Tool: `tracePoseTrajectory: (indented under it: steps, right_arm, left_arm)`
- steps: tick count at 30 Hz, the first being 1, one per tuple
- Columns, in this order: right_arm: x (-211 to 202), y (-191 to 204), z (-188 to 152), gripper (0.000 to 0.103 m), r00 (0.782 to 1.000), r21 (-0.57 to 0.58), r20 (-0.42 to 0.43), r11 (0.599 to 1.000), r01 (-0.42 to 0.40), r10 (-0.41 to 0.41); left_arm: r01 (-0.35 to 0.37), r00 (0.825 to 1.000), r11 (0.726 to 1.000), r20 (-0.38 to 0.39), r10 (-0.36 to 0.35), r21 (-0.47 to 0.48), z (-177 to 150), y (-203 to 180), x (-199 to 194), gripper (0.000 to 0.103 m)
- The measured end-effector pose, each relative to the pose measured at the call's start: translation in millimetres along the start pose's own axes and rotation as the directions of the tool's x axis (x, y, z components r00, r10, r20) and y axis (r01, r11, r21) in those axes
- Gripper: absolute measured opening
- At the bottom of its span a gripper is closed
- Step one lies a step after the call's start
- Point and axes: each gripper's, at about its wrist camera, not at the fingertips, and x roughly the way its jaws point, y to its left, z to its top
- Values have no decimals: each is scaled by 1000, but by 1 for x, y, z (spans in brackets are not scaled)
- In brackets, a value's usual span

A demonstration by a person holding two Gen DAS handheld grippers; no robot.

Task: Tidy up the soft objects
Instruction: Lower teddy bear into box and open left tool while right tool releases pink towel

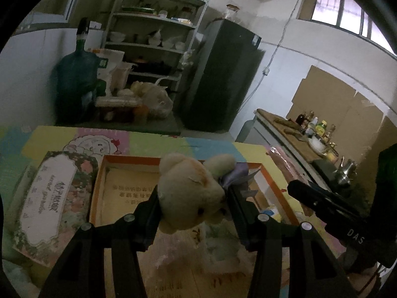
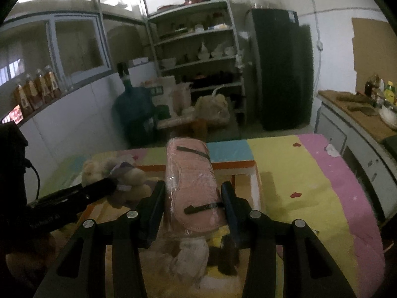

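Holding teddy bear (image 1: 188, 193) clamped in left gripper (image 1: 192, 196), pink pouch (image 2: 192, 186) in right gripper (image 2: 193, 198), over orange box (image 1: 269, 176). Both soft, light; I grip mid-body.

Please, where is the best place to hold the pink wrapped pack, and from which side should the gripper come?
Probably across its narrow width, near the middle, coming in along its length. The pink pack is long and soft, so a mid-body pinch likely limits sagging. The right gripper already clamps it this way above the orange box.
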Motion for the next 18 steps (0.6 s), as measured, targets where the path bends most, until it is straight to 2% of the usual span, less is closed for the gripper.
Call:
tracePoseTrajectory:
  steps: [10,18]
  right_arm:
    - [43,-9,-4,47,995,25,-96,999,-34,36]
    - [63,-12,-13,47,984,33,-170,998,-54,59]
  left_arm:
    - [-54,996,998,-69,52,-26,-2,8,35,52]
    - [-61,993,995,-107,53,-73,-1,15,44,55]
